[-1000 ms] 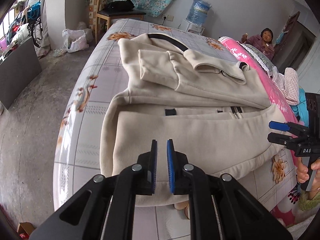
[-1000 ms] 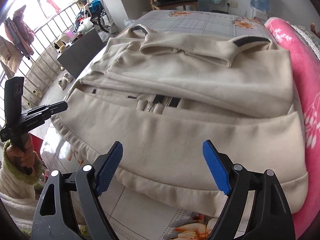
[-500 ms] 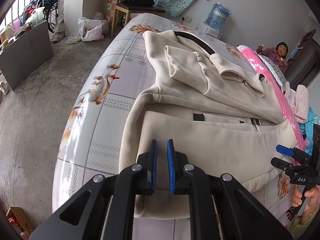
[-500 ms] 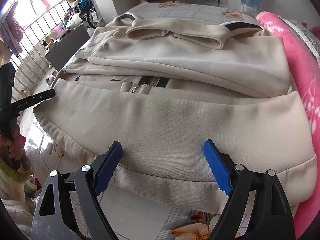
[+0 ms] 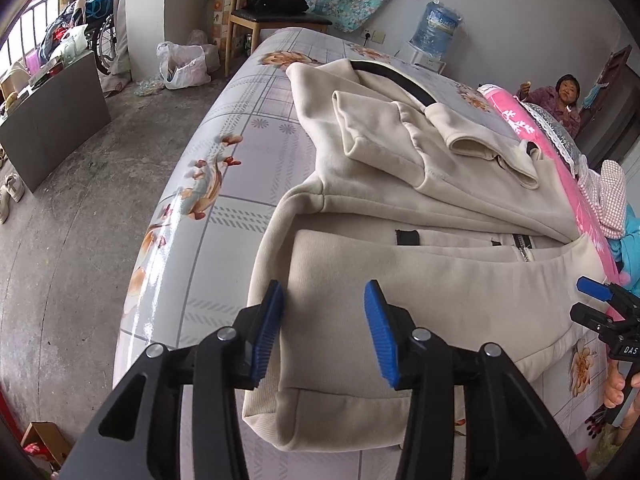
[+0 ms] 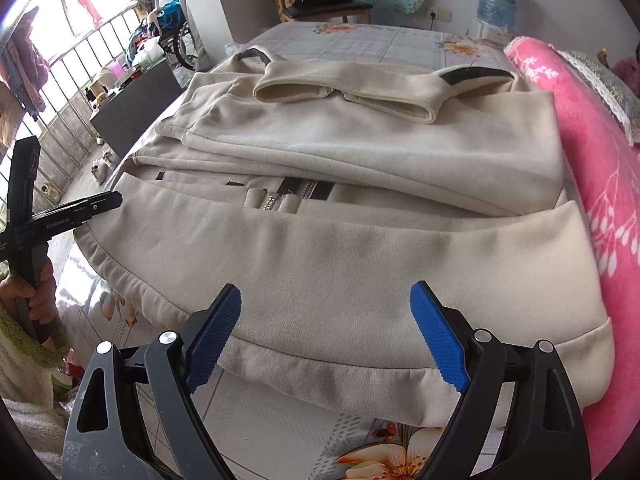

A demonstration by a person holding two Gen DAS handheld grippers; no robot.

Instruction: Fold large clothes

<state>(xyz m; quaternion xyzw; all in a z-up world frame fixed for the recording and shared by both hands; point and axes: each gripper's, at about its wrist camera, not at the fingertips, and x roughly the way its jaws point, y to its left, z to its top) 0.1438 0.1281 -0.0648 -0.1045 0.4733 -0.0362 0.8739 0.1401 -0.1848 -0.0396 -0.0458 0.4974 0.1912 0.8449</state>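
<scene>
A beige zip jacket (image 5: pixel 400 272) lies on the bed, sleeves folded across its chest and its hem toward me. My left gripper (image 5: pixel 324 320) hovers over the hem's left corner. Its jaws are opening; cloth shows between the blue pads (image 5: pixel 268 328), which do not press on it. In the right wrist view the same jacket (image 6: pixel 360 248) fills the middle. My right gripper (image 6: pixel 326 312) stands wide open just above the ribbed hem, gripping nothing. Each gripper also shows at the edge of the other view: the left gripper (image 6: pixel 80 212) and the right gripper (image 5: pixel 592 300).
The bed (image 5: pixel 240 140) has a glossy floral sheet and drops to a concrete floor on the left. A pink blanket (image 6: pixel 592 160) runs along the right side. A wooden chair (image 5: pixel 276 12), a water bottle (image 5: pixel 440 28) and a seated person (image 5: pixel 560 100) are at the back.
The left gripper's jaws have gone from shut to apart, and it has shifted closer to the hem's left corner. The right gripper has drawn nearer the hem and stayed open.
</scene>
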